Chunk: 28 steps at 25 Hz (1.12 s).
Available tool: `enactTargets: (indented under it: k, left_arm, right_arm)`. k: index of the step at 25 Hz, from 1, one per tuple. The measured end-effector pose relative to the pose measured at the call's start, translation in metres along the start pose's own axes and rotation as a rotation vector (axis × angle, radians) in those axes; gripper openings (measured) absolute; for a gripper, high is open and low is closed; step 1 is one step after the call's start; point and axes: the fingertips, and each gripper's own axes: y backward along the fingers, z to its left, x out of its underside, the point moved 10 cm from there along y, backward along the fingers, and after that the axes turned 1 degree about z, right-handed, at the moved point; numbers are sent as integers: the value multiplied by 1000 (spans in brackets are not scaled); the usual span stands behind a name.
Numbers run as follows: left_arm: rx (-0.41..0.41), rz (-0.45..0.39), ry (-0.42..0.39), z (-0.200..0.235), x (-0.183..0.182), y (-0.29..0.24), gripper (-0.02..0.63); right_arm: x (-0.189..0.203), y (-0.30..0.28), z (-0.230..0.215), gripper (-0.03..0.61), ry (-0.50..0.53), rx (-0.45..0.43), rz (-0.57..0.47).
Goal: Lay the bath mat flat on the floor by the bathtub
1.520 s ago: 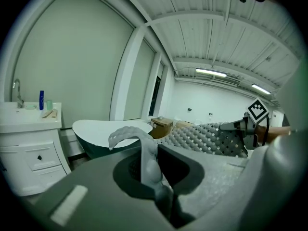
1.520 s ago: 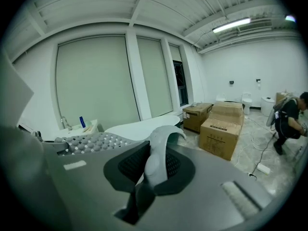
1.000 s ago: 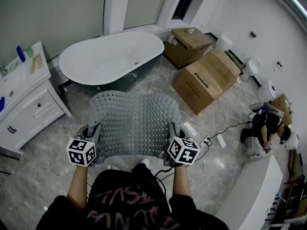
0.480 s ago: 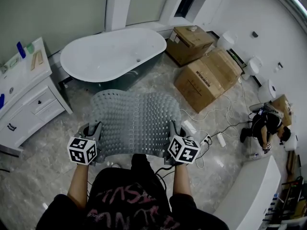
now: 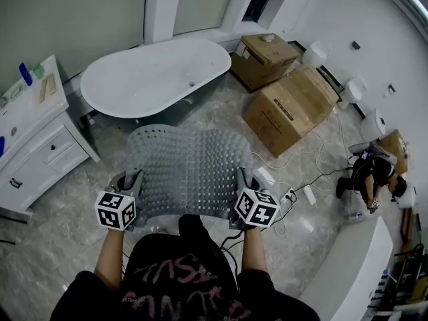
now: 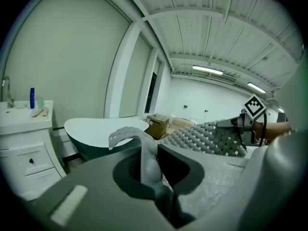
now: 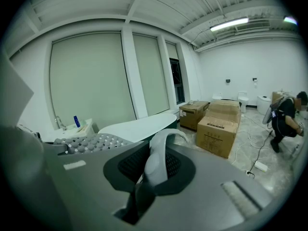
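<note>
Bath mat [image 5: 188,169] spread between our two tongs, up off the floor [image 5: 60,246]: left tongs [image 5: 132,181] clamped on its near left corner, right tongs [image 5: 239,179] clamped on the near right. We're at the positioning step. Bathtub [image 5: 157,75] lies just beyond the mat's far edge. Next, we reckon: lower evenly, far edge down first, then let go.
</note>
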Motion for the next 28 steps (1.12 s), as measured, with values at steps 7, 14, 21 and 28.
enactTargets:
  k: [7,14,21,28]
  left_arm:
    - [-3,25,8,2,-3,-21,31]
    - [-4,52,6,1,-7,-44,31]
    - [-22,71,8,5,-11,-69,31]
    - [-27,95,13,3,-17,-101,31]
  right_arm:
    - [-4,-16,-15,52,-6,2,17]
    - [-12,-38,-29,52,-5,-6,44]
    - [-21,-67,-44,52,-4,-19,66]
    - [-34,-93,-64,53,2,-28,90]
